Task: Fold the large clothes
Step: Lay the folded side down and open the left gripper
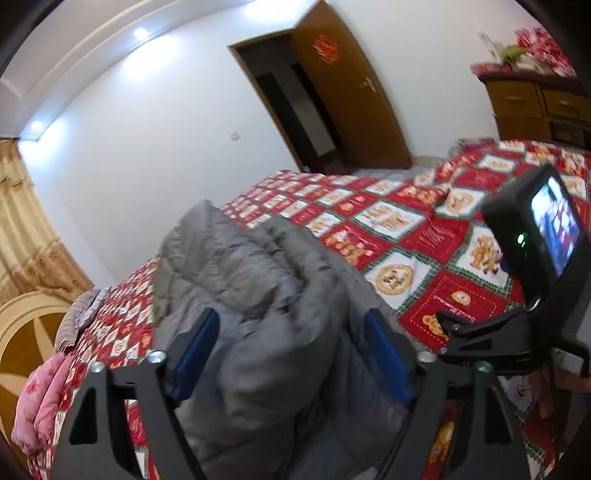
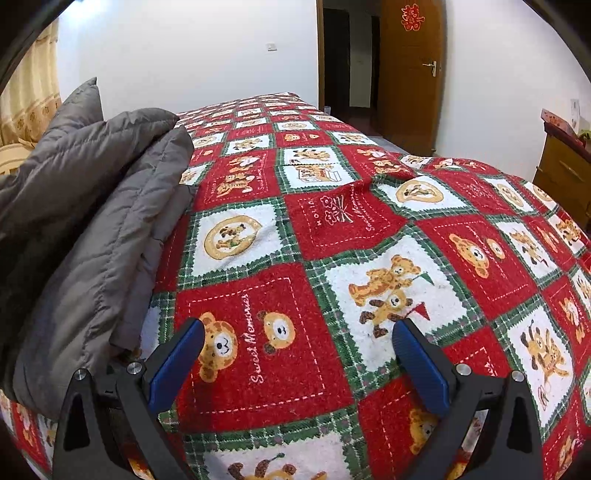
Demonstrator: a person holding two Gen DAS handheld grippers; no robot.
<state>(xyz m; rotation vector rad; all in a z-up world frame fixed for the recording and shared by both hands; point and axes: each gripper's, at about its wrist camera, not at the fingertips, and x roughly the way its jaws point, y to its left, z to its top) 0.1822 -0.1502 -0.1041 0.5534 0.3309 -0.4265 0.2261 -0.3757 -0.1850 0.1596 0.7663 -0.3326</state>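
The bedspread is a red, white and green patchwork of teddy bears; one red square just ahead of the right gripper reads "Sweet Memories" in white script, and a red square further up the bed carries smaller stitched lettering too small to read in full. On the brown door beyond the foot of the bedspread hangs a red paper double-happiness character.

The grey quilted down jacket lies bunched on the bedspread. In the right wrist view it runs along the bedspread's left edge, its long axis stretching away from the camera toward the beige curtain, with one corner sticking up at the far end.

The left gripper has its blue pads spread wide, with a thick fold of the jacket bulging between them; whether they press on it cannot be told. The right gripper is spread wide above the bedspread, holding nothing, just beside the jacket's near hem.
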